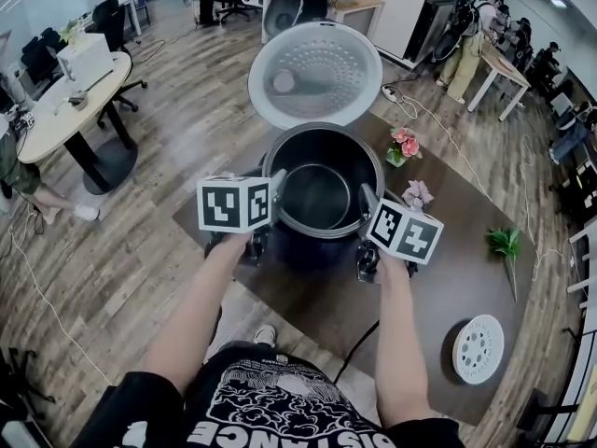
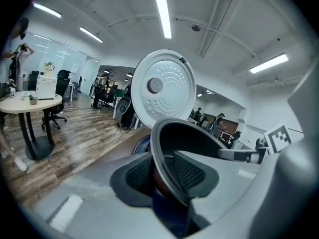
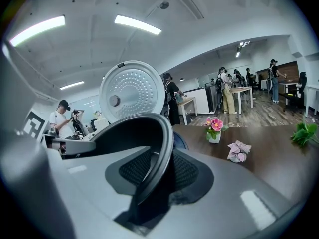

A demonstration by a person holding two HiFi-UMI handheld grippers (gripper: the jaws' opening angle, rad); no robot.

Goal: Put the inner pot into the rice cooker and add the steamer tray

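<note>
Left gripper (image 2: pixel 164 176) and right gripper (image 3: pixel 157 171) each pinch the rim of the dark round metal inner pot (image 1: pixel 319 194), one on each side. It hangs level, right over the dark blue rice cooker (image 1: pixel 308 252). The white round steamer tray with holes (image 1: pixel 478 348) lies on the brown table (image 1: pixel 424 292), nearer the right gripper.

left gripper (image 2: pixel 162 176): fingers (image 2: pixel 137 176) clamped on pot rim, one pad outside, one inside | inner pot (image 2: pixel 194 136): dark, blue rice cooker (image 2: pixel 141 146) beneath | lid (image 2: pixel 162 91): white, standing open behind | counter (image 2: pixel 124 141): brown
</note>
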